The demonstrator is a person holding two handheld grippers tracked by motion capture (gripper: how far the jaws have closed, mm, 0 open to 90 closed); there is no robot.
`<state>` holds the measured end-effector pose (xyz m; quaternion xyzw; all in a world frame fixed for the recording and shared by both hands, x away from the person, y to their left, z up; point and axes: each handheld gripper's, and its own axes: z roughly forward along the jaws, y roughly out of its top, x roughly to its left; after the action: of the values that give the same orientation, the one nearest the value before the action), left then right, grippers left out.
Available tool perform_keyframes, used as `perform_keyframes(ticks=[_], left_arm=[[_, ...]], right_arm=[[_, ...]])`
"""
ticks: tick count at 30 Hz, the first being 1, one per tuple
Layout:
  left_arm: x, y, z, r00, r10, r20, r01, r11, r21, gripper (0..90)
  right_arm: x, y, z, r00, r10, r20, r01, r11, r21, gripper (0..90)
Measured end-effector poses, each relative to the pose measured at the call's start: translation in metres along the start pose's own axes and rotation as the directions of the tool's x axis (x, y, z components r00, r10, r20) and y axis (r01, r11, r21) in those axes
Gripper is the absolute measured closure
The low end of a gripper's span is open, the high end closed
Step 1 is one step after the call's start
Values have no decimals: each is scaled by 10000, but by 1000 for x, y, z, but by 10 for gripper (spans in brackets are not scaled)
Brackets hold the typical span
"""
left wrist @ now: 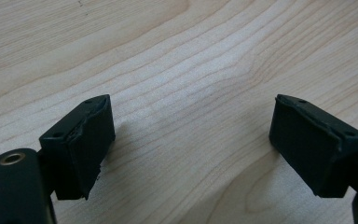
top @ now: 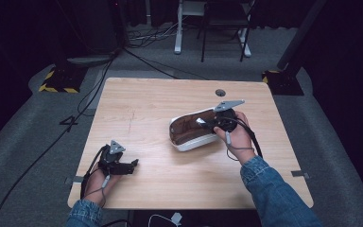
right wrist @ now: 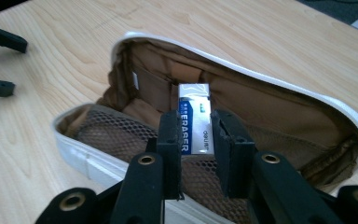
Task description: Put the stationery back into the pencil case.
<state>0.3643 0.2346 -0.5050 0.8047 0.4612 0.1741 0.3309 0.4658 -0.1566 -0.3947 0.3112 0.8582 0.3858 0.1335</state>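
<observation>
Right gripper view gives you the relation that matters: your right gripper (right wrist: 195, 140) has its jaws clamped on an eraser (right wrist: 195, 122), pinching it across its short width, so its long axis runs straight out from the jaws and into the mouth of the open pencil case (right wrist: 307, 100). The eraser's far end already hangs over the brown lining, above the mesh pocket, with the case's white rim on both sides of it. Whether it touches the lining you cannot tell.

From the high view, the pencil case (top: 191, 142) lies right of centre on the table (top: 137, 94), its opening facing left and near, and your right gripper (top: 207, 124) reaches in over its far edge.

Your left gripper (top: 133, 164) rests low at the near left of the table, well apart from the case, jaws wide apart over bare wood with nothing between them. So the right hand is the nearer one, and the drop likely falls to it.
</observation>
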Motion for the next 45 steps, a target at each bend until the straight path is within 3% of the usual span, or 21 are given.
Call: perform_keyframes(ticks=[12, 26, 31, 38, 45], left_arm=[[0, 0, 0, 10000, 3, 2, -3, 10000, -3, 144], [0, 1, 1, 10000, 1, -3, -1, 10000, 37, 145], [0, 1, 1, 10000, 3, -9, -3, 10000, 36, 145], [0, 1, 1, 10000, 2, -10, -2, 10000, 34, 145], [0, 1, 1, 10000, 4, -14, -4, 10000, 33, 145]], right_arm=[[-7, 0, 19, 9997, -138, 177, 126, 9975, 691, 735], [-9, -1, 32, 9995, -181, 253, 154, 9947, 1018, 733], [-10, -1, 34, 9988, -65, 475, 33, 9978, 668, 570], [-9, -2, 25, 9986, 16, 537, -33, 9995, 315, 528], [-7, -6, -1, 9986, 208, 488, -195, 9995, -260, 469]])
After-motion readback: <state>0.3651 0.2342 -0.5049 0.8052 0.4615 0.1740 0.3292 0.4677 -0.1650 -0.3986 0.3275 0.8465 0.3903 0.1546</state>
